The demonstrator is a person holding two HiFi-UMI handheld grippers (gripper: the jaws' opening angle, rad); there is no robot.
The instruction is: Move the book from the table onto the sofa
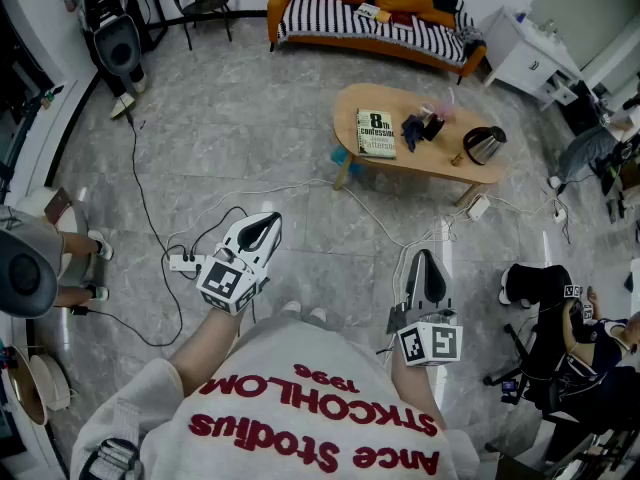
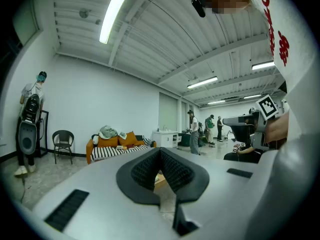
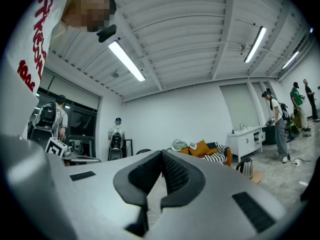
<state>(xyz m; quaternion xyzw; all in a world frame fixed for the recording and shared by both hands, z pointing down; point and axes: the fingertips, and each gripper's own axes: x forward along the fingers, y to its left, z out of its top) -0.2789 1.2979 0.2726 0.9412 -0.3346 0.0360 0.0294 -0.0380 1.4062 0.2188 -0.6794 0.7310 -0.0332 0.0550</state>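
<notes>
L gripper (image 1: 262, 224) & R gripper (image 1: 425, 260): jaws shut, empty, well apart from oval wooden table (image 1: 437, 158). Green-white book (image 1: 376, 133) lies flat on it; striped orange sofa (image 1: 340, 18) beyond. Risk: tripping on white floor cables (image 1: 300, 186) en route.

The oval table of light wood (image 1: 440, 160) stands on the grey stone-tiled floor (image 1: 250, 128); on its top a pale green book (image 1: 376, 133) lies flat near the left end, a cluster of small dark things (image 1: 418, 128) is beside it in the middle, and a metal kettle with black handle (image 1: 484, 145) stands at the right end; a white power strip (image 1: 184, 262) and a thin black cable (image 1: 145, 213) lie on the floor, well apart from the table.
</notes>
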